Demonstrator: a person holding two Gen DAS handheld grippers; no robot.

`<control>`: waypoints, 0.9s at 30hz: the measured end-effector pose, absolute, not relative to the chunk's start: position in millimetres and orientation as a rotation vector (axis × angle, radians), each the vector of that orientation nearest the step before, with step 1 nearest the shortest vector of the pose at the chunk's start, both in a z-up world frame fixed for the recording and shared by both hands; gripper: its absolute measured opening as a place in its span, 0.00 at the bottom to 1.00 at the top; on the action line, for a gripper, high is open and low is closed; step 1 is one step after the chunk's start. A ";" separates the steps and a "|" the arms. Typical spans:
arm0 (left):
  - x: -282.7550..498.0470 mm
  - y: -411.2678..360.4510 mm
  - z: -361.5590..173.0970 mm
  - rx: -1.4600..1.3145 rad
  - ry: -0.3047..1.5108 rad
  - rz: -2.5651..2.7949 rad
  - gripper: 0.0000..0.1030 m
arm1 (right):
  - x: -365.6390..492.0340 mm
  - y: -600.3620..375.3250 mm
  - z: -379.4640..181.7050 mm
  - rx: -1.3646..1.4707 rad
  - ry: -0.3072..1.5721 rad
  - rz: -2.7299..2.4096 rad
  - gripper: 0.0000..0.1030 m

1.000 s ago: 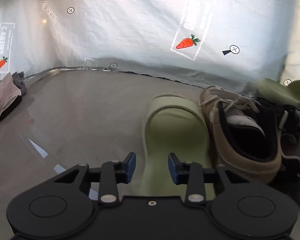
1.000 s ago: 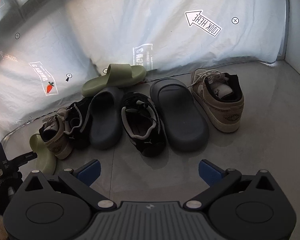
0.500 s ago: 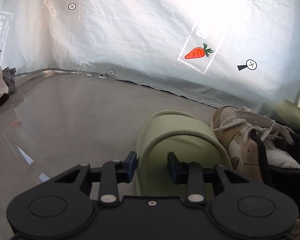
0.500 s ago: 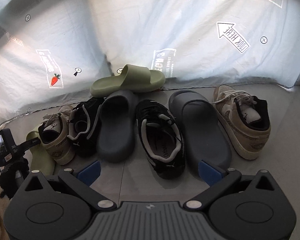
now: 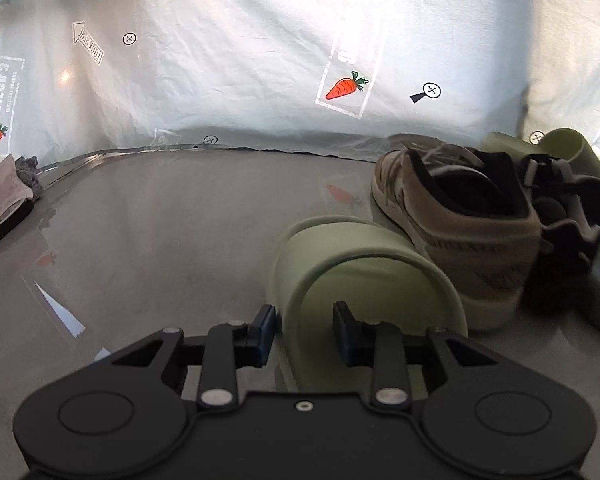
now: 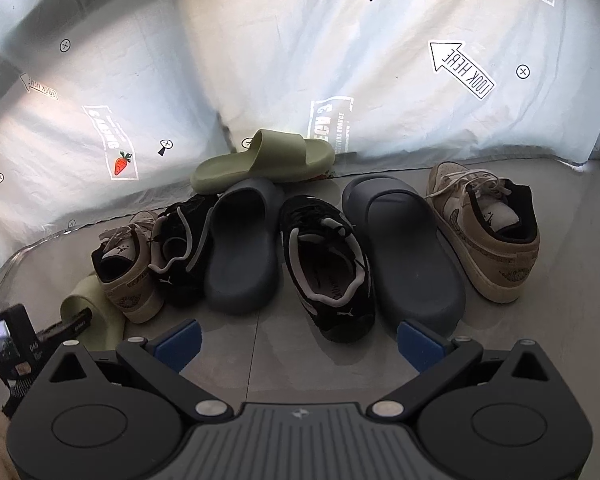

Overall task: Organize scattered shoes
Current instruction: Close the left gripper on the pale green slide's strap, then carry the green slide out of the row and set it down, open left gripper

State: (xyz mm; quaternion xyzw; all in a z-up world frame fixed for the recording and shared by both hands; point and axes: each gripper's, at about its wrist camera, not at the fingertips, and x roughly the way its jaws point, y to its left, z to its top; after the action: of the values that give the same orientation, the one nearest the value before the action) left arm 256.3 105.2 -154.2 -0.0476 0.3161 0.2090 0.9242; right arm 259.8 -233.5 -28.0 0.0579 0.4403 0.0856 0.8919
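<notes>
The left claw (image 5: 304, 330) is shown closed on the side wall of the near green slide (image 5: 364, 280), one pad outside and one inside the strap. Compared with a second earlier, the slide has been drawn back from the tan sneaker (image 5: 456, 220) on the floor (image 5: 160, 240) toward the open left side. The right claw (image 6: 298, 344) is held wide and empty before the shoe row. The far green slide (image 6: 264, 160), its mate, lies by the backdrop's foot; pairing is judged unfinished.
</notes>
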 end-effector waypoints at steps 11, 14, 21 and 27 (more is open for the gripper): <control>147.5 30.9 -149.9 -0.088 0.712 0.280 0.31 | 209.8 -253.3 -21.9 0.140 0.941 0.234 1.00; 139.6 8.2 -150.7 -0.084 0.727 0.250 0.31 | 194.0 -259.9 -23.5 0.142 0.962 0.248 1.00; 142.7 -43.0 -152.3 -0.087 0.791 0.209 0.30 | 159.7 -283.9 -25.8 0.164 0.988 0.233 1.00; 159.4 -98.8 -153.6 -0.065 0.782 0.123 0.30 | 140.5 -321.5 -24.2 0.216 0.979 0.146 1.00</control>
State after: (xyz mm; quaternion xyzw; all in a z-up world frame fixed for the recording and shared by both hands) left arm 159.4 -98.8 -153.6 -0.0317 0.3810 0.0599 0.9221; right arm 140.5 -321.5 -24.2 0.1034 0.4687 0.0699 0.8745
